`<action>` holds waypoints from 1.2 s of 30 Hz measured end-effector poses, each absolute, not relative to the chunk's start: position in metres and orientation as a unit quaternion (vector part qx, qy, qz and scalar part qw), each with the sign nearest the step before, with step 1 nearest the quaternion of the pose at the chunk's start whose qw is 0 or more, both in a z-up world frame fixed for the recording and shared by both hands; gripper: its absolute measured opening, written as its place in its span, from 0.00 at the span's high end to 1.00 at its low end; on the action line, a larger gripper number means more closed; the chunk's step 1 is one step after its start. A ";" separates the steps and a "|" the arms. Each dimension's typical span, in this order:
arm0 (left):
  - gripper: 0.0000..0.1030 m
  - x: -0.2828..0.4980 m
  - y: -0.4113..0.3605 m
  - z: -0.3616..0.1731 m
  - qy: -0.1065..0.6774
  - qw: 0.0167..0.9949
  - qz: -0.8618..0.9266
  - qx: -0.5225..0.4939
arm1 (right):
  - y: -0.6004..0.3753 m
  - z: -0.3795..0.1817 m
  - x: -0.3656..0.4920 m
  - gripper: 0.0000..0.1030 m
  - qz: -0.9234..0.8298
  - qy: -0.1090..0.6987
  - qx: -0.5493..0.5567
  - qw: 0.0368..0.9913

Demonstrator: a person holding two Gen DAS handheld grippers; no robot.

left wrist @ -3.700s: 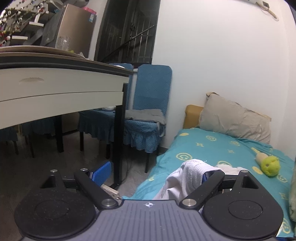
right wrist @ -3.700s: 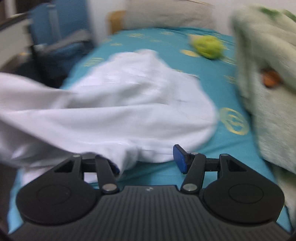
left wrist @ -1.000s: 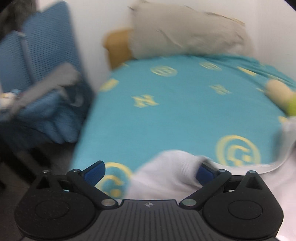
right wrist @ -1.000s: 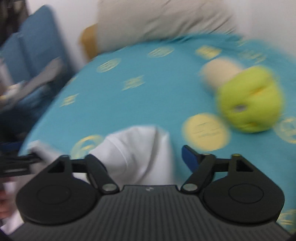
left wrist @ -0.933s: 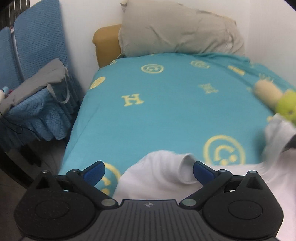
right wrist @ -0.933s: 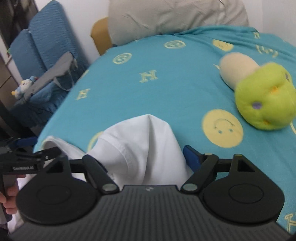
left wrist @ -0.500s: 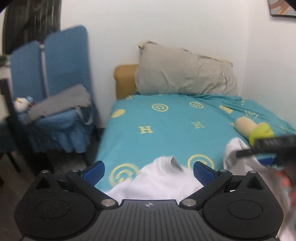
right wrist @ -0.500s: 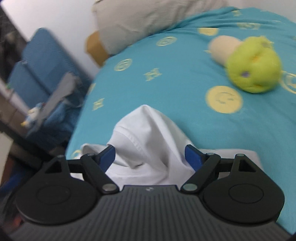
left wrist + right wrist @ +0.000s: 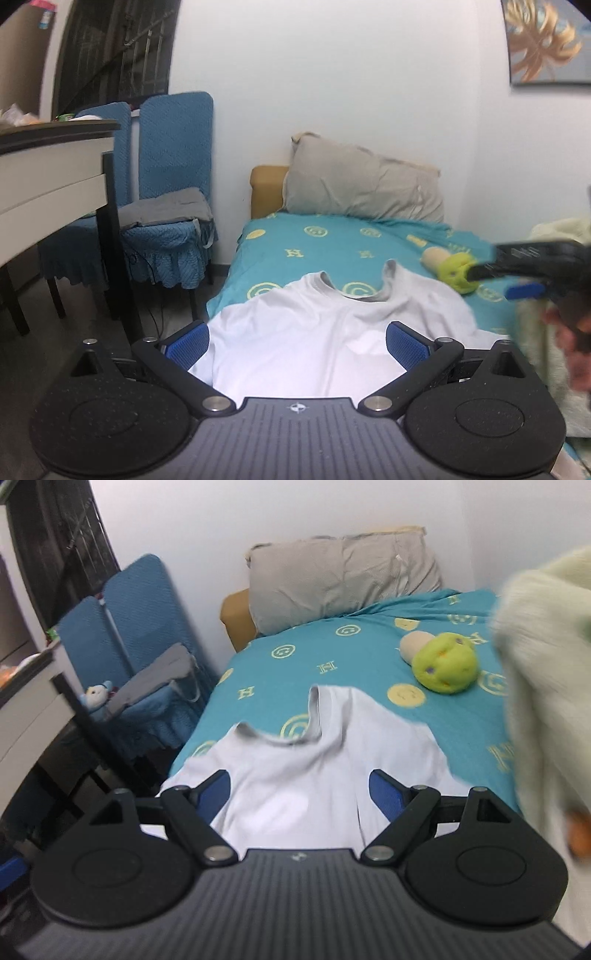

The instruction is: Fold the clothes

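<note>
L gripper (image 9: 297,341): jaws spread wide, nothing btwn the blue pads, held above the near part of the white T-shirt (image 9: 325,332). R gripper (image 9: 301,794): also wide, empty, same shirt straight ahead & below it. In the left wrist view the R gripper shows off to the right, blurred, a hand (image 9: 569,332) behind it.

Shirt lies spread on the teal bedsheet (image 9: 332,243), collar (image 9: 295,723) at the far end from both grippers, body running back under them. Right shoulder area rumpled, collar rim standing up a bit, so not quite flat. No fold visible in what shows; hem end hidden below the grippers.

Handling, my read: thin, light, v. limp cloth. It'll sag & drag, won't hold shape. Pinch at seams/edges (shoulder, sleeve), both layers together. Plush toy (image 9: 443,662) lies beyond-right of the collar, fluffy blanket (image 9: 546,686) close on the R gripper's right; neither touches the shirt as far as I can see.
</note>
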State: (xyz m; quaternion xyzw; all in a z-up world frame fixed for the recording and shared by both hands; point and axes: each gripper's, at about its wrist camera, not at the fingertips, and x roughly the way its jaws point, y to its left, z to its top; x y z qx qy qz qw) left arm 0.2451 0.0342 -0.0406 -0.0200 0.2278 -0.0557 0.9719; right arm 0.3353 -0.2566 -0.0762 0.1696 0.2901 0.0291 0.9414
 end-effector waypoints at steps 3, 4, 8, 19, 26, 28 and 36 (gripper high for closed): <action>0.00 0.210 0.037 -0.042 0.224 0.973 -0.059 -0.020 | -0.255 -0.072 0.267 0.19 0.034 0.279 0.184 0.942; 0.00 0.199 0.037 -0.041 0.220 0.974 -0.055 -0.009 | -0.253 -0.071 0.249 0.19 0.034 0.272 0.181 0.944; 0.00 0.167 0.041 -0.046 0.219 0.974 -0.060 -0.009 | -0.252 -0.077 0.191 0.19 0.037 0.253 0.188 0.948; 0.00 0.162 0.031 -0.064 0.220 0.973 -0.068 -0.016 | -0.243 -0.093 0.174 0.19 0.039 0.225 0.168 0.959; 0.00 0.168 0.032 -0.068 0.231 0.970 -0.068 -0.043 | -0.236 -0.091 0.172 0.19 0.040 0.214 0.143 0.965; 0.00 0.177 0.044 -0.072 0.249 0.962 -0.066 -0.085 | -0.236 -0.092 0.174 0.19 0.038 0.217 0.145 0.965; 0.00 0.220 0.098 -0.089 0.307 0.914 -0.046 -0.262 | -0.243 -0.099 0.181 0.19 0.028 0.240 0.183 0.953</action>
